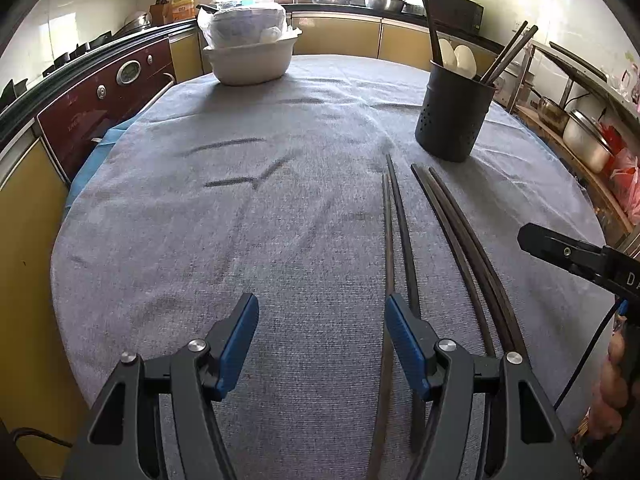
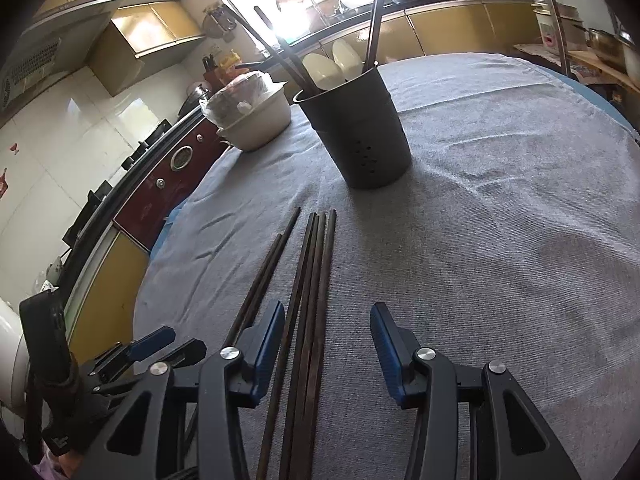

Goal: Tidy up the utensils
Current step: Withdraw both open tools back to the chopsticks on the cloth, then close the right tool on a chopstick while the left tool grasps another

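Note:
Several dark chopsticks (image 1: 404,232) lie side by side on the grey cloth, pointing toward a black perforated utensil holder (image 1: 454,116). The holder stands upright with chopsticks and white spoons in it; it also shows in the right wrist view (image 2: 360,136). My left gripper (image 1: 320,340) is open and empty, low over the cloth, its right finger beside the leftmost chopsticks. My right gripper (image 2: 326,344) is open, low over the near ends of the chopsticks (image 2: 308,300), with three of them lying between its fingers. Its side also shows in the left wrist view (image 1: 560,252).
A white bowl stack with a plastic-wrapped bundle (image 1: 250,48) sits at the table's far left, also in the right wrist view (image 2: 252,116). The round table (image 1: 200,240) is covered in grey cloth. A red stove (image 1: 104,96) stands left, shelves with pots (image 1: 584,136) right.

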Demonstrator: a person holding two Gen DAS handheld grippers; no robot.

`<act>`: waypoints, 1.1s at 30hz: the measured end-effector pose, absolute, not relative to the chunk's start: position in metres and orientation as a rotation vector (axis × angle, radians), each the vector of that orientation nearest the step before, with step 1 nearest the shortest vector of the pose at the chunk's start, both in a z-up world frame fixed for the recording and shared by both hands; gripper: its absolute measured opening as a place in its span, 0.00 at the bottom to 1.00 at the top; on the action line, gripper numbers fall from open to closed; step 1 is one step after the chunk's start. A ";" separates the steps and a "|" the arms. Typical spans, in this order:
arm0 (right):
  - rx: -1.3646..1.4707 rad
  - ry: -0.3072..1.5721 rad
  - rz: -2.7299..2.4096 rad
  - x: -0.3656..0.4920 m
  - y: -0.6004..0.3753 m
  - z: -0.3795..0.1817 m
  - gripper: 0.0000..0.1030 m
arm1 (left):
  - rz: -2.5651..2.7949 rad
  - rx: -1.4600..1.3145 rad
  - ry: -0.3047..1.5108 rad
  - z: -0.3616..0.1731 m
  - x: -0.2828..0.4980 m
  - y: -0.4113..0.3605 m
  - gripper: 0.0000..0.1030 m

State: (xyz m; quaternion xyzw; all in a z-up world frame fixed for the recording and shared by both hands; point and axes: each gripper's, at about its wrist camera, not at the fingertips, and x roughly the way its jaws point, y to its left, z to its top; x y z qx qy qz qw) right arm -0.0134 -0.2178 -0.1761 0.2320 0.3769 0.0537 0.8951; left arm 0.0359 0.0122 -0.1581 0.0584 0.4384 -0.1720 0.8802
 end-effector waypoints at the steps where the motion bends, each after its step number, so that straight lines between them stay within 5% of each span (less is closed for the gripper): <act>1: 0.480 0.783 0.114 -0.013 -0.217 -0.176 0.46 | -0.358 0.116 0.918 -0.159 0.036 0.013 0.64; 33: 0.164 0.871 0.037 -0.004 -0.163 -0.186 0.16 | -0.368 0.113 0.934 -0.169 0.036 0.012 0.67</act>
